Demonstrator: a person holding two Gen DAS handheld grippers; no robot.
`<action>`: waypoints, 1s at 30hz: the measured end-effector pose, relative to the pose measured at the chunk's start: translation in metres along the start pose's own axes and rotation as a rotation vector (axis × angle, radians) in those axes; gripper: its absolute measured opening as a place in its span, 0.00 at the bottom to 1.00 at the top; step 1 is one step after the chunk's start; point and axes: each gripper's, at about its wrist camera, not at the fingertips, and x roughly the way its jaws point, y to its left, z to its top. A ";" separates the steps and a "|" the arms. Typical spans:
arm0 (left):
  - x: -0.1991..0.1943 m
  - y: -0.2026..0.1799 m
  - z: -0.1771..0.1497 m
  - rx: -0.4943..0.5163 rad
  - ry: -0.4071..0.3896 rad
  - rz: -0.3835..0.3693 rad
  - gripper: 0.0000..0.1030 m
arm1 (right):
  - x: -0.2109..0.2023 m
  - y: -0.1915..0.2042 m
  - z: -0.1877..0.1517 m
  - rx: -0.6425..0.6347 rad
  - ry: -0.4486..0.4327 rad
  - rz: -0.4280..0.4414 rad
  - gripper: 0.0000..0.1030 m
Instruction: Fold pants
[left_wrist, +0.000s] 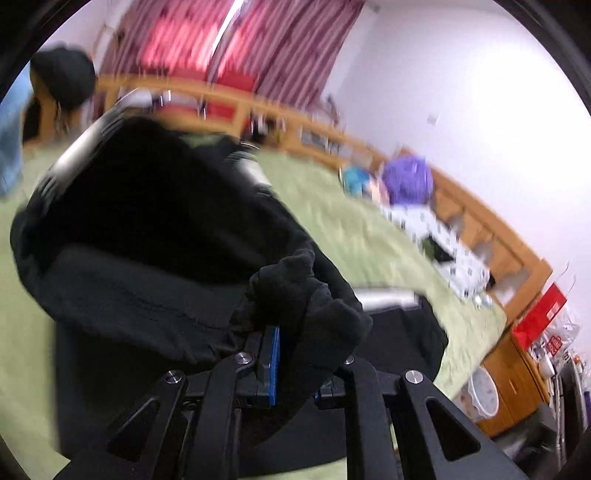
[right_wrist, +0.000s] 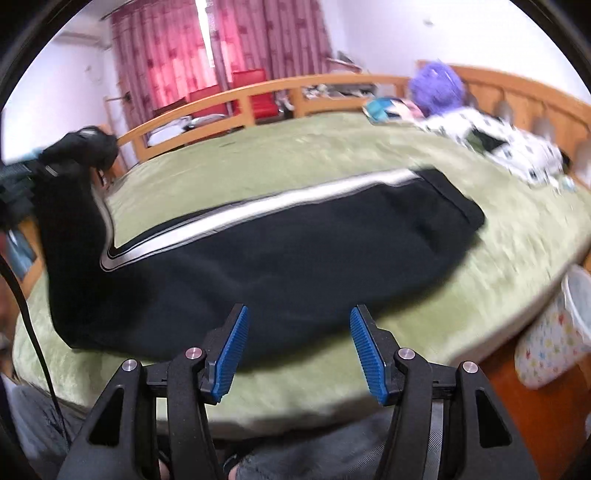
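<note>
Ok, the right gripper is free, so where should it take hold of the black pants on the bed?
Probably the near edge of the pants, straight ahead of the open right gripper. That edge lies flat on the green blanket, while the left gripper lifts the far-left end.

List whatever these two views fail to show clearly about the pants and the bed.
- Left wrist view: the left gripper fingers are buried in bunched black pants fabric, so their tips are hidden.
- Left wrist view: motion blur smears the items along the wooden bed rail.
- Right wrist view: the lifted pants end is blurred at the left edge.
- Right wrist view: the patterned cloth is too blurred to identify.
</note>
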 end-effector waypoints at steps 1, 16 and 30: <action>0.022 -0.006 -0.011 0.009 0.064 0.015 0.12 | -0.004 -0.009 -0.006 0.010 0.001 -0.017 0.55; -0.036 0.052 -0.013 0.015 0.121 -0.062 0.76 | 0.017 0.006 -0.004 -0.010 0.001 0.071 0.57; -0.072 0.191 -0.037 -0.136 0.134 0.245 0.77 | 0.084 0.143 0.036 -0.305 0.014 0.277 0.63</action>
